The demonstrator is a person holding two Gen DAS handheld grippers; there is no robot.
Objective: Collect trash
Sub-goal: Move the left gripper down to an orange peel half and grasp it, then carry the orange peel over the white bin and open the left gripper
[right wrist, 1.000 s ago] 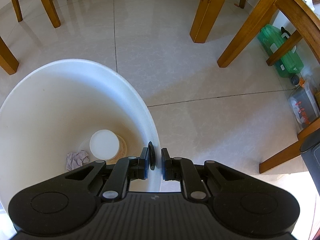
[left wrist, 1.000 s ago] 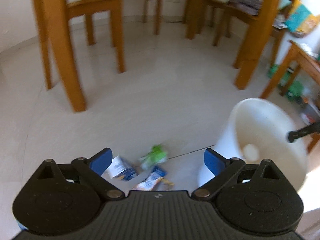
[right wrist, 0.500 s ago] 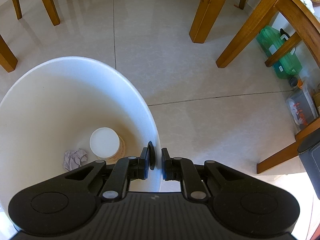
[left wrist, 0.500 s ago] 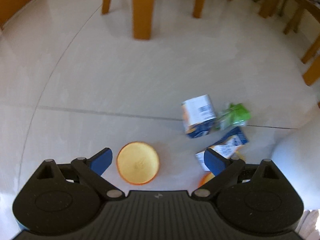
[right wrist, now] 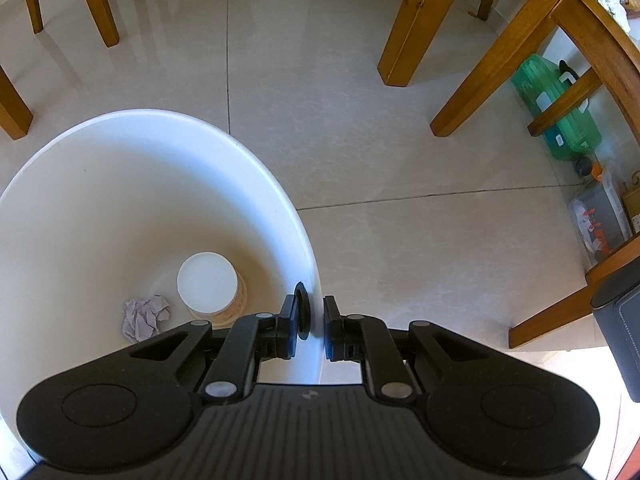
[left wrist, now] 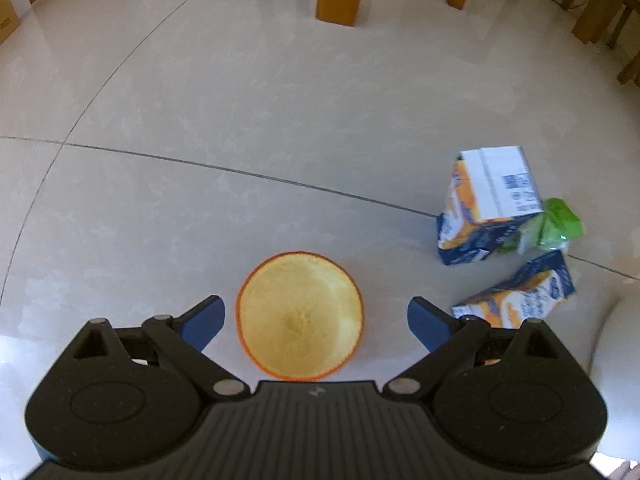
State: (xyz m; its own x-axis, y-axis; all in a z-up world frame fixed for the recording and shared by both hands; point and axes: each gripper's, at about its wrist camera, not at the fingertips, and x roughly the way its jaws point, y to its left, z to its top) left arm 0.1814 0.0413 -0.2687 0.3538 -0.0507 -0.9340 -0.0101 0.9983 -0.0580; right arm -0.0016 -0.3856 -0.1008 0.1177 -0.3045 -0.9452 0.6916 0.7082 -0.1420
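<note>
Glossy pale floor tiles, reflections showing. Orange peel half beside them: pithy, matt inside. Printed cardboard cartons, creased. Smooth white plastic bin; crumpled paper inside. Varnished wood legs.

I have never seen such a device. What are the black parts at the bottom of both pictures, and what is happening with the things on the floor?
The black parts are two handheld grippers; a person carries one in each hand, and each has a camera looking along its fingers. In the left camera's picture, the left gripper is open above half an orange peel on the tiled floor. Two juice cartons and a green wrapper lie to its right. In the right camera's picture, the right gripper is shut on the rim of a white bin, which already holds a paper cup and crumpled paper.
</note>
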